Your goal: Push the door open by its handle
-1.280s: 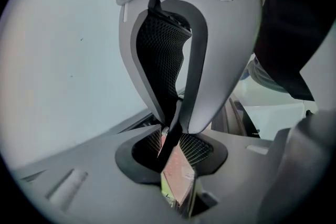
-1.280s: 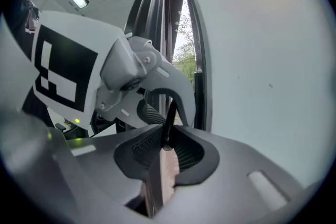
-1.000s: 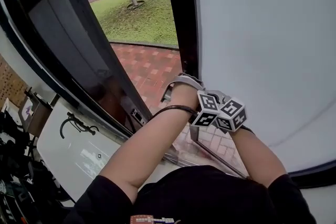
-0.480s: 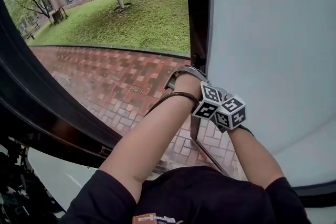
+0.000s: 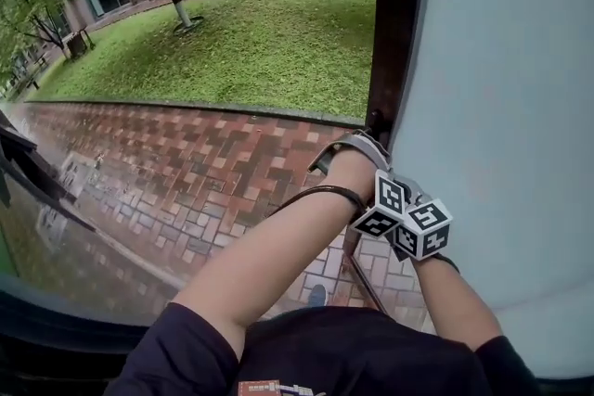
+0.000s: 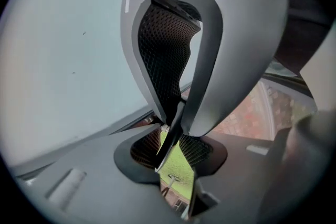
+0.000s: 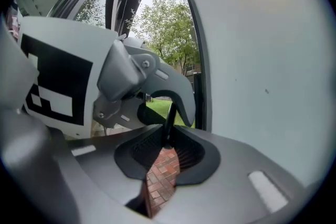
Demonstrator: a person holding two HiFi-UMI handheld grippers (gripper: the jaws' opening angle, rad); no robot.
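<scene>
Metal handle [image 6: 163, 155] sits clamped between the closing jaws of the left gripper [image 6: 176, 131]. Right gripper [image 7: 169, 136], just beside, clamps it too. White door [image 5: 501, 107] lies right of the 2.

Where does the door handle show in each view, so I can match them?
Head view: handle low, right of centre, a thin slanting bar.
Left gripper view: handle centre-low, between the closing jaws.
Right gripper view: handle centre, between the jaws.
Shared landmark: white panel, right of it in head and right gripper views, left in left gripper view.
</scene>
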